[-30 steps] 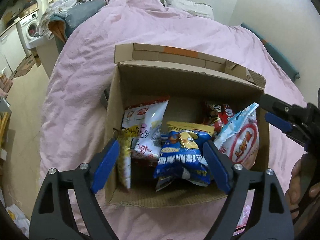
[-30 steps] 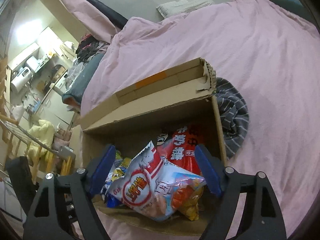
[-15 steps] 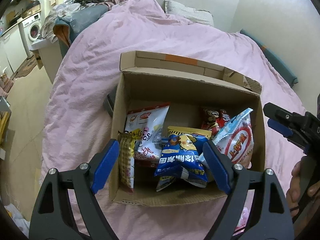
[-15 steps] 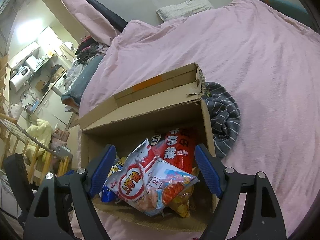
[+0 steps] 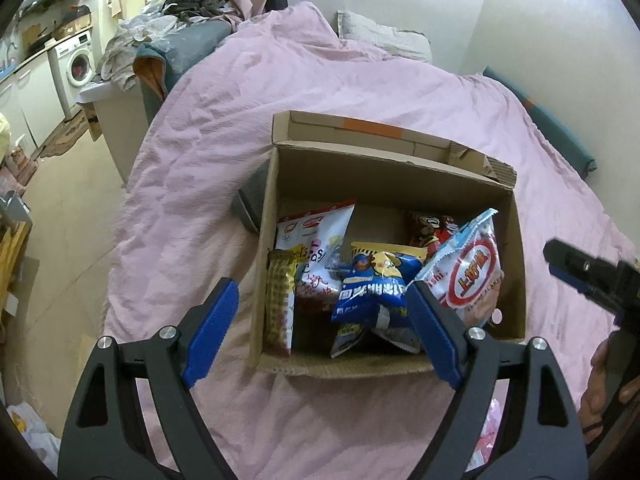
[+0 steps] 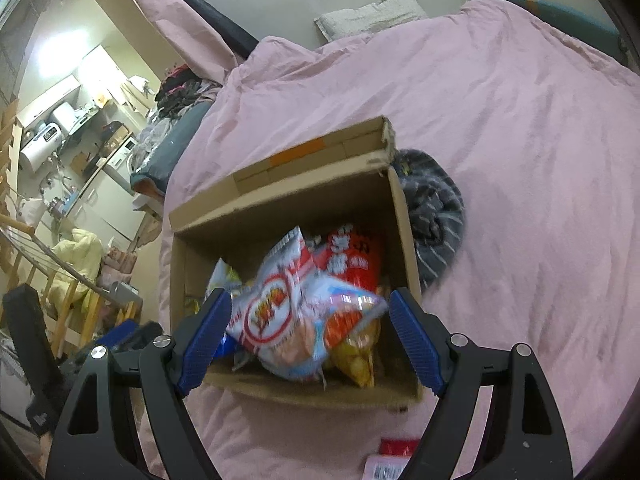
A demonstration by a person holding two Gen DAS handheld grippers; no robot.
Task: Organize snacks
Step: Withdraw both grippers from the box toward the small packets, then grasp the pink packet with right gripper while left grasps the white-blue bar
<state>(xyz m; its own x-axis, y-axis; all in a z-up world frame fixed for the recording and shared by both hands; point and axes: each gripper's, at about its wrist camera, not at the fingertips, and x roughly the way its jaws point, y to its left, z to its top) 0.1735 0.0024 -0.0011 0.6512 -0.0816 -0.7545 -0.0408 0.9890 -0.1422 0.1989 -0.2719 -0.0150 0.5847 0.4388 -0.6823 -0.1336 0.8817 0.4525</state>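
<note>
Left wrist: cardboard box (image 5: 266, 280) holds snack bags (image 5: 376, 292) (perhaps six).

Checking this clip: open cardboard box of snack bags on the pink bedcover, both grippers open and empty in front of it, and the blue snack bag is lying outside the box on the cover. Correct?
Not quite. The blue snack bag lies inside the cardboard box, among the other bags, as the left wrist view shows. The rest holds: the box sits open on the pink bedcover, and the left gripper and right gripper are both open and empty.
</note>
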